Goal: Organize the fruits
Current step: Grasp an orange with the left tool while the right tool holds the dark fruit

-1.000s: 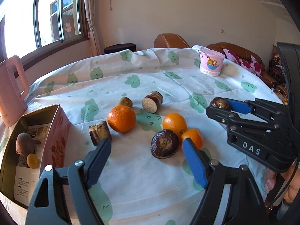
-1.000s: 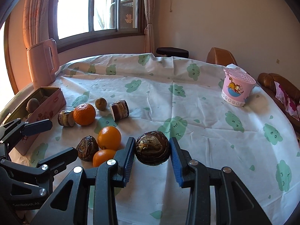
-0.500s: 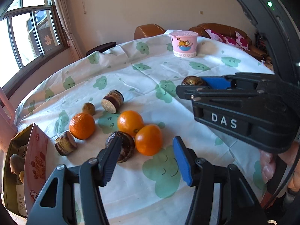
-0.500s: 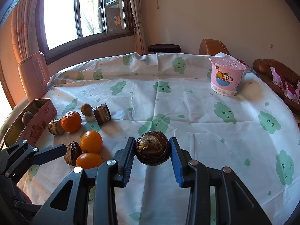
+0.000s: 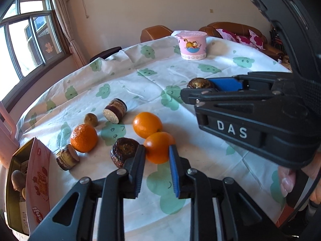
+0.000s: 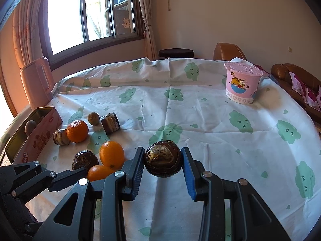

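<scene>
My left gripper (image 5: 155, 153) has just clenched on an orange (image 5: 158, 147) lying on the tablecloth (image 5: 200, 160), while my right gripper (image 6: 162, 161) grips a dark brown fruit (image 6: 163, 158) over it.

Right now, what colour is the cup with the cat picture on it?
Pink, with an orange cartoon cat. The cup shows best in the right wrist view.

A pink cartoon tub (image 6: 241, 85) stands far across the tablecloth (image 6: 200, 120).

left tongs (image 5: 154, 153): clamped | right tongs (image 6: 163, 159): clamped, gripping
</scene>
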`<state>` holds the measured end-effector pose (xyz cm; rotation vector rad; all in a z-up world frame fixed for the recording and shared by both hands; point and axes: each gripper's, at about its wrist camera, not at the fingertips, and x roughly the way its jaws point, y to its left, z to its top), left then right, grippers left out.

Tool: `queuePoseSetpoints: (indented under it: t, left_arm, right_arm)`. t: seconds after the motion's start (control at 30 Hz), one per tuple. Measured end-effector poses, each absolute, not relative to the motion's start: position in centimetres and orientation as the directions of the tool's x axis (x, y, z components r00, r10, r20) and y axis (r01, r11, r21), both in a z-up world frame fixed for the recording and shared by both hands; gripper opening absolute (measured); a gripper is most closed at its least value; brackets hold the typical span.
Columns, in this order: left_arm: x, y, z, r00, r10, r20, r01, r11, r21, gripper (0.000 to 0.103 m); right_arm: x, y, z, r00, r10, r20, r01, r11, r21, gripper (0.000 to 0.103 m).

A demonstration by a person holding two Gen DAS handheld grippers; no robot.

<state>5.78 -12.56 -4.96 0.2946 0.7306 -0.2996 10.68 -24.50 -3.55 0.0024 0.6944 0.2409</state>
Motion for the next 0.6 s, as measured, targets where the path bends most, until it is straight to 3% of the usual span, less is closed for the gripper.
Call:
queuePoseSetpoints:
  t: [0.3, 0.4, 0.47, 0.6]
  left_arm:
    - [6.1, -11.2, -4.6, 0.699, -0.219, -0.681, 0.36, 0.93, 0.071, 0.021]
    - [6.2, -11.1, -4.7, 0.69, -0.23, -0.687, 0.366, 0.929, 0.056, 0.025]
    - [6.5, -11.2, -4.9, 0.675, -0.234, -0.699, 0.373, 0.926, 0.051, 0.037]
    - [6.9, -11.6, -5.2, 0.656, -0.243, -0.715, 0.384, 0.922, 0.04, 0.04]
  right_arm:
    - [10.4, -24.5, -3.3, 0.751, 0.231, -0.619, -0.226, 0.97, 0.088, 0.039]
    - [10.4, -24.5, -3.3, 0.751, 0.229, -0.619, -0.225, 0.971, 0.086, 0.039]
    - [10.4, -24.5, -3.3, 0.752, 0.227, -0.618, -0.224, 0.971, 0.084, 0.039]
    - [10.4, -24.5, -3.3, 0.754, 0.226, -0.617, -0.223, 0.971, 0.082, 0.039]
